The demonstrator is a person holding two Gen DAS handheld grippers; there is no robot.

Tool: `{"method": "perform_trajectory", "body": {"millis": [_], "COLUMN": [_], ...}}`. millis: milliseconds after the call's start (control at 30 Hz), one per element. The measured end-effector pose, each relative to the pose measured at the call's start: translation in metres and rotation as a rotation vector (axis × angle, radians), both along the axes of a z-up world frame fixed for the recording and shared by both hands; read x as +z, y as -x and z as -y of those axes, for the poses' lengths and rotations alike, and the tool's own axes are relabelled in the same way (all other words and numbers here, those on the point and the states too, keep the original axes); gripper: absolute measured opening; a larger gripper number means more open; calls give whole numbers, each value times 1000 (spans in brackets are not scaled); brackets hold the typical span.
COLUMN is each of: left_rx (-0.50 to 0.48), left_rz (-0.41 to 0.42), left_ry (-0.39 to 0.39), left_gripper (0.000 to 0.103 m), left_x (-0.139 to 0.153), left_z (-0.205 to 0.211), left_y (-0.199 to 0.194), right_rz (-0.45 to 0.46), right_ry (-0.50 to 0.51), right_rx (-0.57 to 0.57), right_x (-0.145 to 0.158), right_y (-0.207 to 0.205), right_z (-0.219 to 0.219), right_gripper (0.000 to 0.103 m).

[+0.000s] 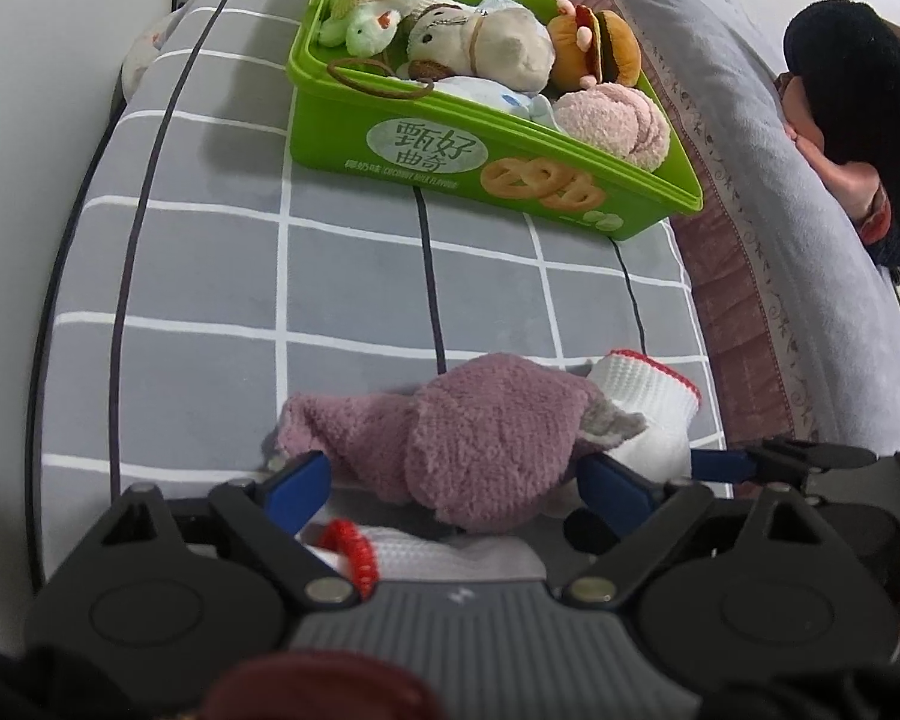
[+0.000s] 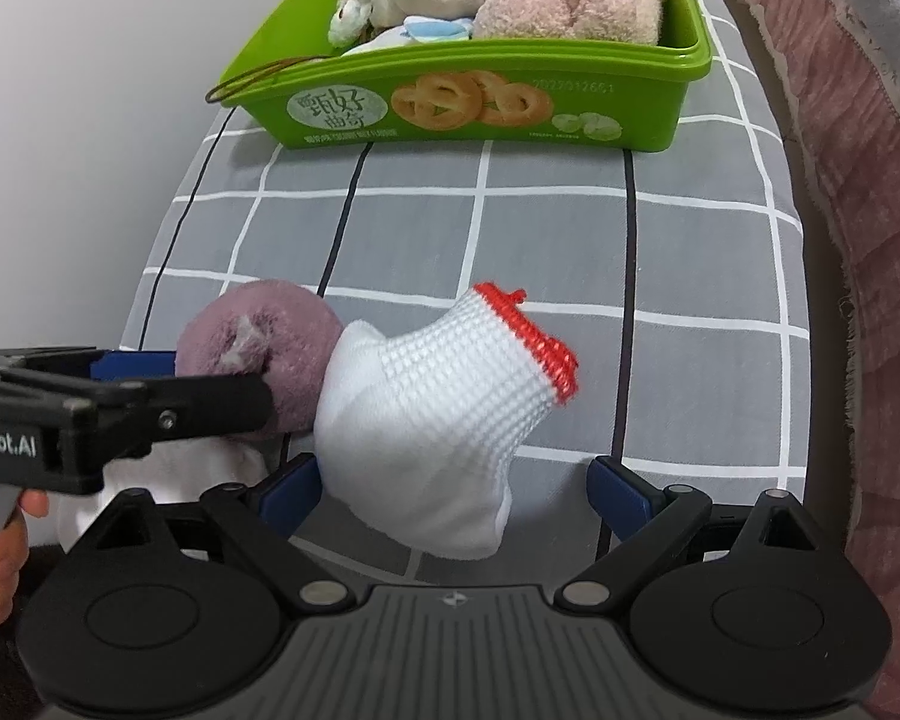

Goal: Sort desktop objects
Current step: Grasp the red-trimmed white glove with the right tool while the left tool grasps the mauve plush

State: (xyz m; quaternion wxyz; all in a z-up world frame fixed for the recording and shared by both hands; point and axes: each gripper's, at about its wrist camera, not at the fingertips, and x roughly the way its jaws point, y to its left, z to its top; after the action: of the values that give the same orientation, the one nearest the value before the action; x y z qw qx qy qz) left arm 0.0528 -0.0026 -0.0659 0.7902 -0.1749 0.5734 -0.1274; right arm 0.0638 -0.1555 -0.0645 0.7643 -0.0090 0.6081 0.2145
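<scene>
Grey checked fabric with white grid lines and dark stripes (image 2: 570,228) covers the padded surface that carries all items. Left hand-held gripper (image 1: 450,480): blue-padded fingers (image 1: 300,483) spread, one on each side of a fuzzy mauve knitted sock bundle (image 1: 480,438); whether the pads press the bundle cannot be told. Seen from the right wrist view, this same unit enters from the left edge with its tip against the mauve bundle (image 2: 270,348). Right hand-held gripper (image 2: 453,486): fingers spread wide, with a white ribbed knit glove with a red cuff edge (image 2: 438,408) lying between them, touching the left pad and apart from the right pad. The white glove lies just beside the mauve bundle, touching it. Farther out stands a green rectangular plastic cookie tub with printed biscuit artwork (image 2: 468,108), well apart from both textiles. It holds plush toys, including a pale pink fuzzy rolled sock (image 2: 570,0) and a hamburger-shaped plush (image 1: 597,48). Beyond the right edge runs a pink patterned bed skirt (image 2: 858,138).
</scene>
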Motion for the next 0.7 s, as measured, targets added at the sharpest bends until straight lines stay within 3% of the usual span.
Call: {"method": "perform_trajectory", "body": {"millis": [533, 700], "left_rx": [-15, 4], "left_rz": [-2, 5], "left_ry": [25, 39], "left_gripper": [72, 67], "left_x": [-3, -1], "left_z": [7, 3], "left_y": [-2, -2], "right_rz": [47, 73], "right_ry": [34, 33], "right_rx": [23, 24], "right_x": [-7, -5], "right_y": [9, 11], "right_z": [-12, -15], "right_gripper": [95, 85]}}
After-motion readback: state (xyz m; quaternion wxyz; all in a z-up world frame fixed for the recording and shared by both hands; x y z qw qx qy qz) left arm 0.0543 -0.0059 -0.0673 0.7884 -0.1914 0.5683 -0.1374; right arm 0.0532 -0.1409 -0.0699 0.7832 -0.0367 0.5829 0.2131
